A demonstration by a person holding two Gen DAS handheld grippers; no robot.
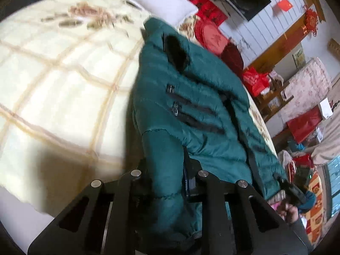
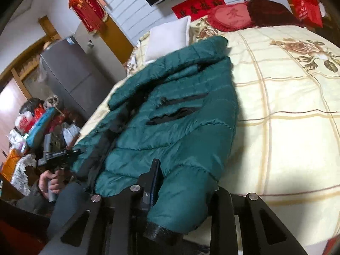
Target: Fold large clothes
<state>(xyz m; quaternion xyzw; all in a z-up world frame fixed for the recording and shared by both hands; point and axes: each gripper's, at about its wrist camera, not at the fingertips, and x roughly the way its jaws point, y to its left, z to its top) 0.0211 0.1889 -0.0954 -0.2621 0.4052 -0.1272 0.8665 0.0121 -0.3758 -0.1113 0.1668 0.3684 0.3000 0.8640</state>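
Although spread on the floral bedspread [image 2: 286, 110], judged puffy, light and slippery: green down jacket [image 2: 170, 116], best taken at its cuffs, clamped there in left gripper [image 1: 163, 176] and right gripper [image 2: 180, 193].

Red banner [image 2: 198, 3] bears black characters, unreadable here

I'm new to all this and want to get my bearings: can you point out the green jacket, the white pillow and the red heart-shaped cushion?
green puffer jacket [image 2: 174, 131]: right wrist view, quilted front.
white pillow [image 2: 167, 39]: right wrist view, middle of its face.
red heart-shaped cushion [image 2: 230, 18]: right wrist view, centre panel.
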